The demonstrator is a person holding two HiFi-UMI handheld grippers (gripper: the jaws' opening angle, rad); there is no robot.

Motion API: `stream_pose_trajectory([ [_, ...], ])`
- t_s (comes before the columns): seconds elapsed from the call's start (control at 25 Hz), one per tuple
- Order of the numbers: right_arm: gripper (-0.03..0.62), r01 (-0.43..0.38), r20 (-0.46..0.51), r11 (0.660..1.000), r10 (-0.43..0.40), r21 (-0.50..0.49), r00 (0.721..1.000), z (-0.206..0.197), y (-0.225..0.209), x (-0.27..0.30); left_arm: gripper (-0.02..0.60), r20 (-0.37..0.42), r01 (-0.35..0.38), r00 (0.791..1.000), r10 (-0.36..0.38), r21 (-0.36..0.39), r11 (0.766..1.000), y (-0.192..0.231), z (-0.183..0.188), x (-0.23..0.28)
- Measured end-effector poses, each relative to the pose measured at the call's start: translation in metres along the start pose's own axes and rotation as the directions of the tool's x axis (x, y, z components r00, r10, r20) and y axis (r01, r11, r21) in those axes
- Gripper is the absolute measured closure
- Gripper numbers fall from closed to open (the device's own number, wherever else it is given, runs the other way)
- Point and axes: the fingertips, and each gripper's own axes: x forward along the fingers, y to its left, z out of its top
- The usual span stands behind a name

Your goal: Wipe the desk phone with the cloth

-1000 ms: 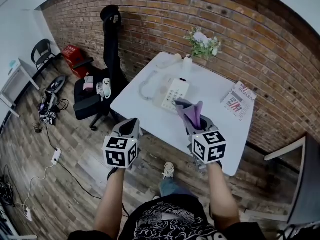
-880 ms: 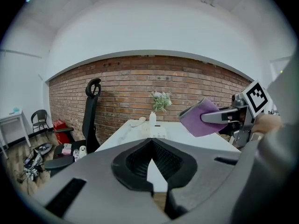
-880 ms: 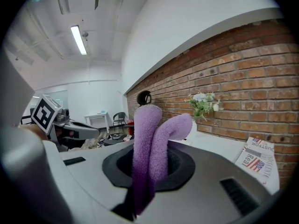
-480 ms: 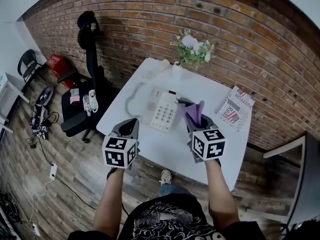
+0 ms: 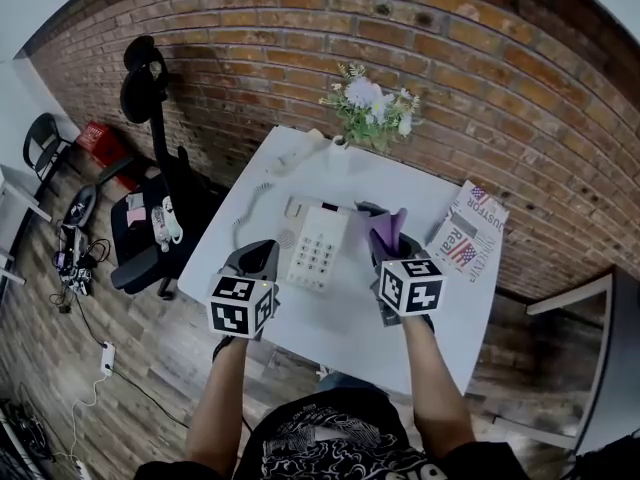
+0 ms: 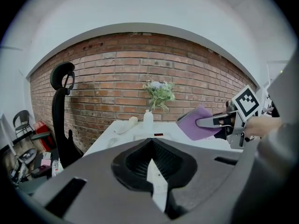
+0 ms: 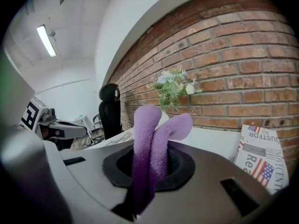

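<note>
Nearest the body, the left gripper (image 5: 262, 255) is held closed and empty, and the purple cloth (image 5: 388, 230) is pinched in the right gripper (image 5: 386, 258). Both have been brought forward over the worktop (image 5: 400, 303); the desk phone (image 5: 318, 248), between them, is now judged within wiping reach.

1. My head view looks steeply down on the counter (image 5: 340, 313), with the flowers (image 5: 372, 108) at its far edge.
2. The left tool (image 6: 150, 164) view sits low and faces those flowers across the counter.
3. The right tool (image 7: 148, 181) view faces them too; both share the brick wall (image 6: 112, 73) behind the flowers.
</note>
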Motion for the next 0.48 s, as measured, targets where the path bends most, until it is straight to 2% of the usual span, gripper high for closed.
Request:
stream_pose_trajectory([
  [0.32,0.546,0.027,-0.069,0.988,-0.016,0.153,0.998,-0.029,-0.026,0.055,0.575,-0.033,-0.002,0.999,0.001,-0.024,1.000,0.009,-0.005,0.024],
  [0.48,0.546,0.049,-0.106,0.983,-0.030,0.176,0.994,-0.043,-0.029,0.071,0.575,-0.050,-0.011,0.999,0.009,-0.029,1.000,0.015,-0.008,0.024],
])
